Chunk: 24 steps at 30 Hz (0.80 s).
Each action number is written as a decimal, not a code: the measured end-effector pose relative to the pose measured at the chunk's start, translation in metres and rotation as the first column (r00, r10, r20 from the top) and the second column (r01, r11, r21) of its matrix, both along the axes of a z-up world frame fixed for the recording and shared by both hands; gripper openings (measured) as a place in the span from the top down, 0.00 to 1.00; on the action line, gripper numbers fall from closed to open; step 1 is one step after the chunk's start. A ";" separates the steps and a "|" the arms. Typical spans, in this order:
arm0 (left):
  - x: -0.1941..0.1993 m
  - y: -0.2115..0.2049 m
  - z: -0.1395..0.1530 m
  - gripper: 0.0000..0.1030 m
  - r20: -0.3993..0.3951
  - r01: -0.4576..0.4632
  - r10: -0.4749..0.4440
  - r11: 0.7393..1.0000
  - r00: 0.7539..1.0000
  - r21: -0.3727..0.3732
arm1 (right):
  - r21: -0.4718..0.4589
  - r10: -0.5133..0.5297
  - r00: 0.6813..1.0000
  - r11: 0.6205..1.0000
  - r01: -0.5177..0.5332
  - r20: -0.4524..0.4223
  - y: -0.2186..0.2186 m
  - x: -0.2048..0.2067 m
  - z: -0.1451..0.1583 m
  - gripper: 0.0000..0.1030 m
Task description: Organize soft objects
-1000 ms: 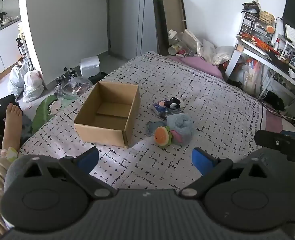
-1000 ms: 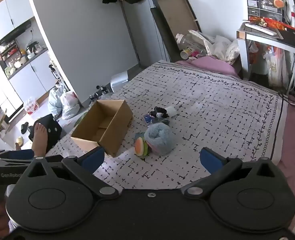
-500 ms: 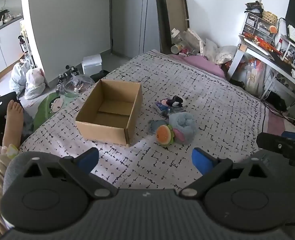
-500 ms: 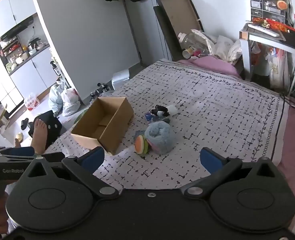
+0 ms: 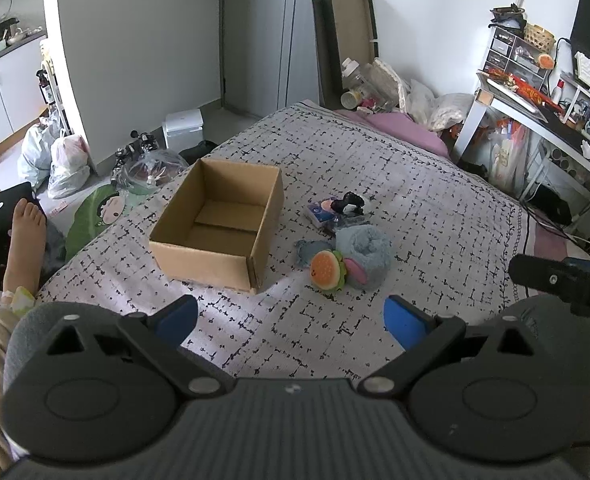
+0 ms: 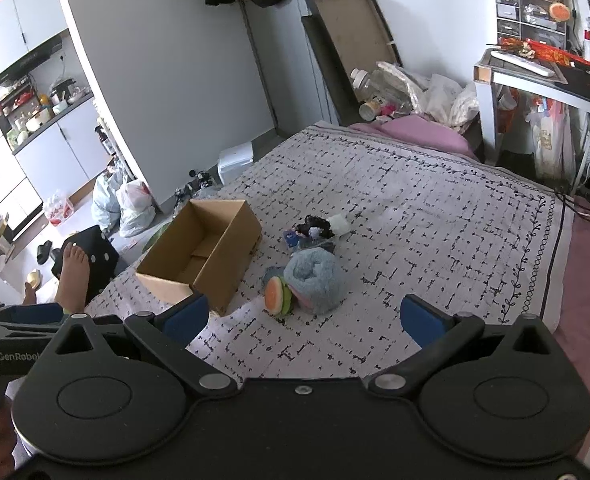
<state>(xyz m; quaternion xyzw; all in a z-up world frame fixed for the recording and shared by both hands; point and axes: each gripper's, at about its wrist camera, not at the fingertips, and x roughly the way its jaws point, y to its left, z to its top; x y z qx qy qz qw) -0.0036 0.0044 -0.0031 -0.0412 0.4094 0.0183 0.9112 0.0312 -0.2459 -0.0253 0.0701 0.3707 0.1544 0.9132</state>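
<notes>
Left gripper, lower centre of its view: jaws spread wide, blue pads bare, nothing held. Right gripper, lower centre of its view: likewise wide and empty; its black body also shows at the right edge of the left view. Both hang above the near part of the bed, apart from every object.

Just beyond the fingertips, mid-frame, lies the cluster of soft things: a hamburger plush, round, orange and green, touching a rolled blue towel, fleecy and thick. Behind these, a small black toy rests among flat packets, too small to tell apart. To their left stands an open cardboard box, stiff-walled and empty.

Judged handling: all pieces look light, compressible and non-slip, not fragile. The plush should take a pinch across its middle; the towel is best gripped across the roll so it does not unwind. The bed cover is a grey quilt with black dashes.
</notes>
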 end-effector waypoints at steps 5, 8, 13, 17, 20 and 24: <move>0.000 0.002 0.001 0.04 0.003 -0.003 0.003 1.000 1.000 -0.008 | -0.011 0.010 1.000 1.000 -0.010 0.002 0.004 -0.001 0.001 0.00; 0.000 0.002 0.001 0.04 0.004 -0.004 0.004 1.000 1.000 -0.011 | -0.013 0.010 1.000 1.000 -0.010 0.003 0.005 -0.001 0.002 0.00; 0.000 0.003 0.001 0.04 0.007 -0.004 0.004 1.000 1.000 -0.015 | -0.021 0.006 1.000 1.000 -0.006 -0.002 0.006 -0.001 0.001 0.00; 0.000 0.004 0.001 0.04 0.007 -0.001 0.001 1.000 1.000 -0.019 | -0.033 0.012 1.000 0.999 -0.012 0.001 0.008 -0.002 0.002 0.00; 0.000 0.004 0.001 0.04 0.009 0.002 -0.001 1.000 1.000 -0.019 | -0.037 0.013 1.000 0.999 -0.013 0.004 0.008 -0.004 0.004 0.00; -0.001 0.003 0.001 0.04 0.009 0.004 -0.004 1.000 1.000 -0.021 | -0.051 0.010 1.000 0.999 -0.010 0.001 0.009 -0.004 0.004 0.00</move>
